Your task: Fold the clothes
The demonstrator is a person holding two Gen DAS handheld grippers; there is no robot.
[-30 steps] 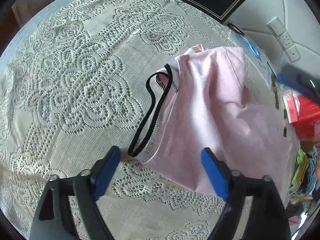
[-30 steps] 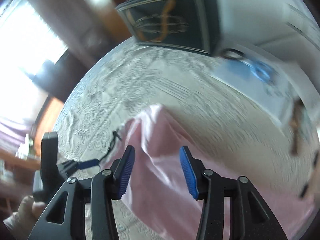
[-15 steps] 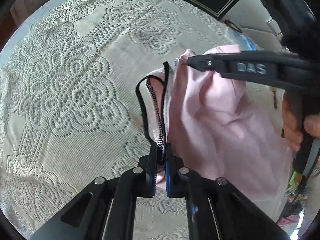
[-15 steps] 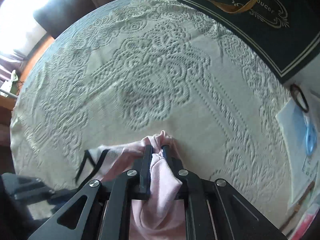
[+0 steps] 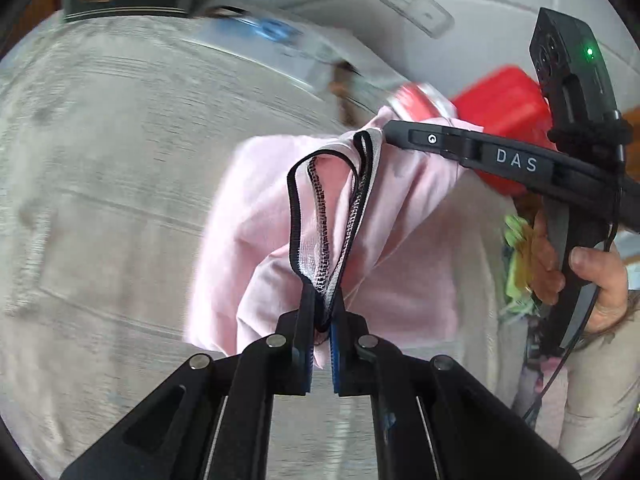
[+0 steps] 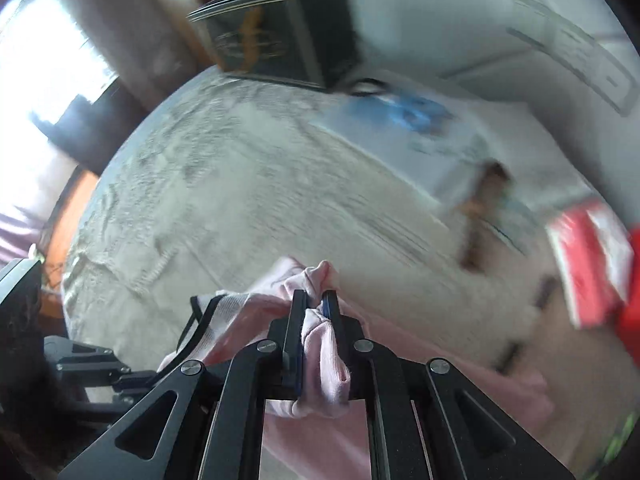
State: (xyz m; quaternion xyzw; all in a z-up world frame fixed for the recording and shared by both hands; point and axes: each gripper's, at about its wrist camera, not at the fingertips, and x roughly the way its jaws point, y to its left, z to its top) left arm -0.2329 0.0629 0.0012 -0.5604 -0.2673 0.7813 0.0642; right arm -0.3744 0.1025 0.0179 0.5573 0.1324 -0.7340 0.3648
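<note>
Two grippers are clamped on one pink garment (image 5: 400,240). Left gripper (image 5: 320,322): jaws drawn almost together, pinching the black-trimmed edge (image 5: 294,216) of the garment, which rises from between the blue pads as a loop of dark binding with white stitched seam; the jaws have just been closing, with this hem between them. Right gripper (image 6: 315,312): jaws likewise narrow, gripping a bunched fold of pink cloth that bulges out between and below the fingers; these jaws too have just been closing on the cloth.

In the left wrist view the right gripper (image 5: 390,130) enters from the right side, its tip buried in the upper corner of the garment; its dark arm bears the letters DAS, and a hand (image 5: 592,280) holds its grip. A black unit with a green light (image 5: 589,53) sits on top of it.

The garment hangs stretched between the two grippers, raised above the table (image 5: 100,200); whether its lower part touches the surface cannot be told. The table is covered by a pale lace cloth (image 6: 240,200), blurred in both views.

Beyond the garment, near the far edge of the table: a dark box with gold ornament (image 6: 276,40); a white sheet with blue print (image 6: 408,120); a red object (image 5: 504,108), just behind the right gripper in the left wrist view.
</note>
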